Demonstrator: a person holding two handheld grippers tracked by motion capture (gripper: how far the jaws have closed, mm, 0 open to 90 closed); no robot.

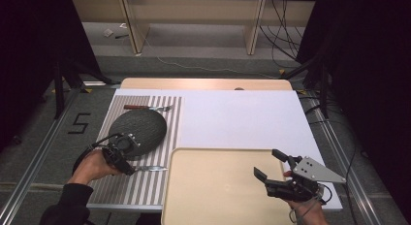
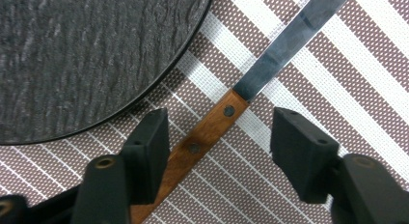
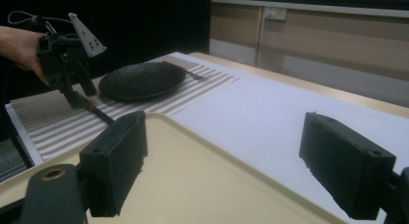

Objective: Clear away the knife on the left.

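**Jaws straddle knife handle, grip not yet made**

Left gripper (image 2: 219, 151) sits low over the knife (image 2: 241, 96); jaws apart, one each side of the wooden handle; near jaw looks to touch the handle edge, far jaw well clear of it; no clamp yet, so open. Right gripper (image 1: 270, 167) hovers over the tray (image 1: 213, 186), jaws wide apart, nothing between them.

Risks, as judged from here: handle lies off-centre between the jaws, so closing could shove the knife sideways across the mat (image 2: 337, 64) before the far pad meets it; handle is flat and thin, so pads could skid over it or pinch only the edge, and the knife may twist or drop on lift; blade end is heavy and long, likely to droop if the grip lands far back on the handle; plate (image 2: 82, 55) lies just beside the handle, a sideways slip could knock its rim.

Knife: on the striped mat, near side of the dark plate, blade pointing toward the tray; brown wood handle with two dark rivets; plain flat steel blade, reflective; lies flat, apart from the plate. Fork (image 1: 148, 107) lies on the mat's far side.
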